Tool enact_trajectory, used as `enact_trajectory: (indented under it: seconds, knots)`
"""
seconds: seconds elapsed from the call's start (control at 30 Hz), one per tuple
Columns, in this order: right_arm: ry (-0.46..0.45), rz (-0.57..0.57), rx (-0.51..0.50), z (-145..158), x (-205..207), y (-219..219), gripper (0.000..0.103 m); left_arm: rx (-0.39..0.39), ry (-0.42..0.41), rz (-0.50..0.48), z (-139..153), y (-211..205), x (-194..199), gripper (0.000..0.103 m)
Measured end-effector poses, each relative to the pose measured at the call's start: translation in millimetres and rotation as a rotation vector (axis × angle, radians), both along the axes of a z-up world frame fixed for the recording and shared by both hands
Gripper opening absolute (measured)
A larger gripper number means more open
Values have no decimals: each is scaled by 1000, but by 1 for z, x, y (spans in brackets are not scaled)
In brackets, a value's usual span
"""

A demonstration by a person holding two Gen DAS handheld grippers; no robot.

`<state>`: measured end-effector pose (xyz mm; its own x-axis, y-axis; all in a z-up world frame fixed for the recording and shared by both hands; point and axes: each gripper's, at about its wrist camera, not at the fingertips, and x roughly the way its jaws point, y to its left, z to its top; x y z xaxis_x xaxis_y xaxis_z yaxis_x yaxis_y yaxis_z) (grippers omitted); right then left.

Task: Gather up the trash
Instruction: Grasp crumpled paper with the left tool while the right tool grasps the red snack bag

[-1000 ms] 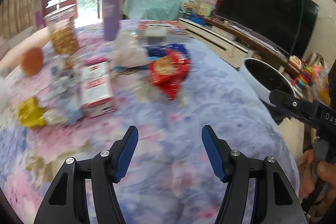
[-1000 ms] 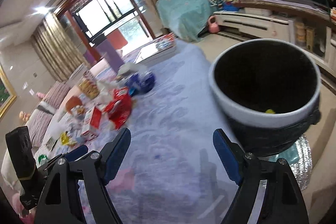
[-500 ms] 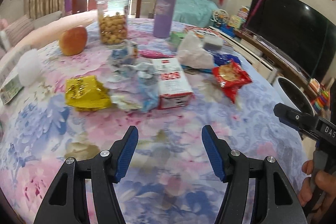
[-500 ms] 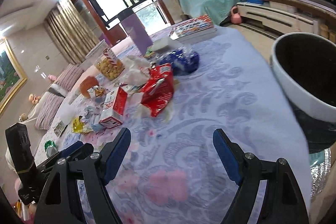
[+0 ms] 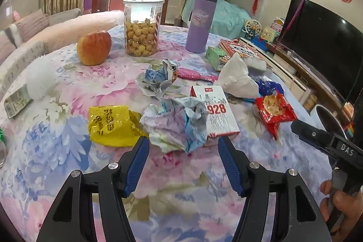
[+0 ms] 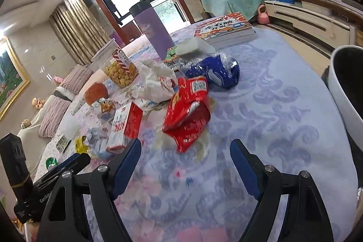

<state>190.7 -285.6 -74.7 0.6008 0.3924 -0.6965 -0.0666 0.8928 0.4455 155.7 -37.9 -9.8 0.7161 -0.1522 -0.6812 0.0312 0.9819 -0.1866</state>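
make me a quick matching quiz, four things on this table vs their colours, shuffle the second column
Things:
1. apple
2. crumpled wrapper left of the paper ball
3. tall tumbler
4. snack bag nearest the bin

Colours:
A. purple
B. red
C. yellow
D. red and orange

Pairs: 1-D, 2-C, 3-A, 4-B

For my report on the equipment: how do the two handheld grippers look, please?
Both are black plastic with two angled fingers carrying ribbed blue pads and silver screws. The left gripper and the right gripper match. White letters "DAS" mark the right one's side. No cables or sleeves are visible.
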Motion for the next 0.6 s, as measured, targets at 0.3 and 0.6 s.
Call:
enact_trajectory:
  seconds: [0.3, 0.6]
  knots:
    - [12, -15, 9, -12, 29, -1, 82, -31, 53, 19, -23, 6, 48, 45]
    - [5, -2, -31, -17, 32, 5, 31, -26, 23, -8, -22, 7, 47, 10]
